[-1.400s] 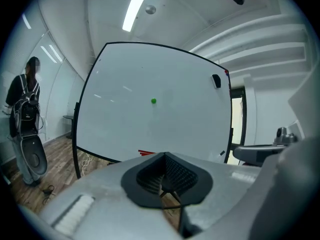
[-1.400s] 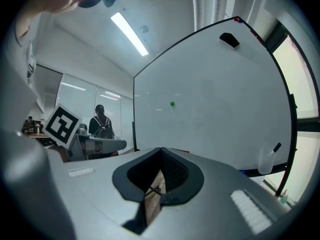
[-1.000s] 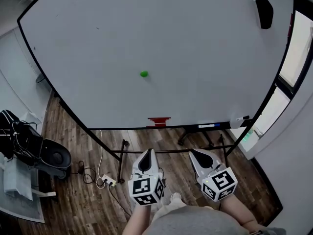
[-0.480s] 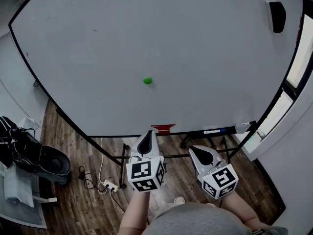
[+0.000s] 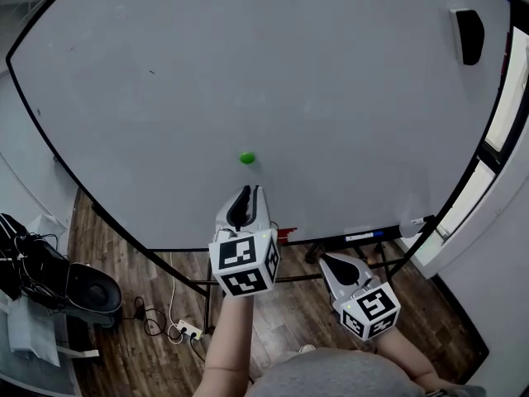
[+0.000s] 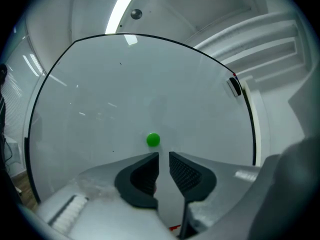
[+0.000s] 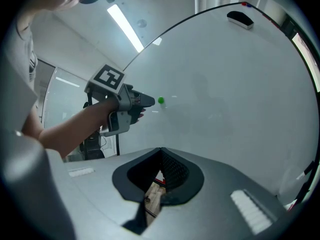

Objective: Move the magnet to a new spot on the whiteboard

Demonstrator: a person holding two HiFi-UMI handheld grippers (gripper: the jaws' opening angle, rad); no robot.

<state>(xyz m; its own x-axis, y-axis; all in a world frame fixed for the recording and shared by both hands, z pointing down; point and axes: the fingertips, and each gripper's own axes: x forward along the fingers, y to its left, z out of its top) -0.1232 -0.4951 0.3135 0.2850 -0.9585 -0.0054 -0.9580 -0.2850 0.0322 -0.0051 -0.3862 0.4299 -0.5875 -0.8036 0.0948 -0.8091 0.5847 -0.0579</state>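
Head view: the whiteboard (image 5: 331, 81) fills most of the frame. It stands on a black stand over the wood floor (image 5: 140, 259).

Left arm: my forearm comes up from the bottom edge and holds the left gripper (image 5: 247, 193) level. Its nose is toward the board and its marker cube faces me. The jaws have just been opening. Left gripper view shows a narrow slit between the pads, with nothing in it (only bare board shows through the gap).

Right arm: the right gripper (image 5: 331, 260) sits lower and further right, close to my body, and points toward the board's lower edge. Its jaw tips meet and it has hold of nothing.

Surroundings, in falling size:
- A black bag (image 5: 58, 275) with cords lies on the floor at far left, well clear of both tools.
- A black eraser (image 5: 469, 35) clings to the board's upper right corner.
- A white power strip (image 5: 188, 331) lies on the floor below the stand.
- A marker (image 5: 364, 236) lies on the ledge along the board's bottom edge.
- A small red item (image 5: 285, 235) on the same ledge is partly behind my left cube.

The magnet (image 5: 246, 158) is a green round dot low on the board near its middle. It sits just above the left gripper's tips and is apart from them, with bare board between.
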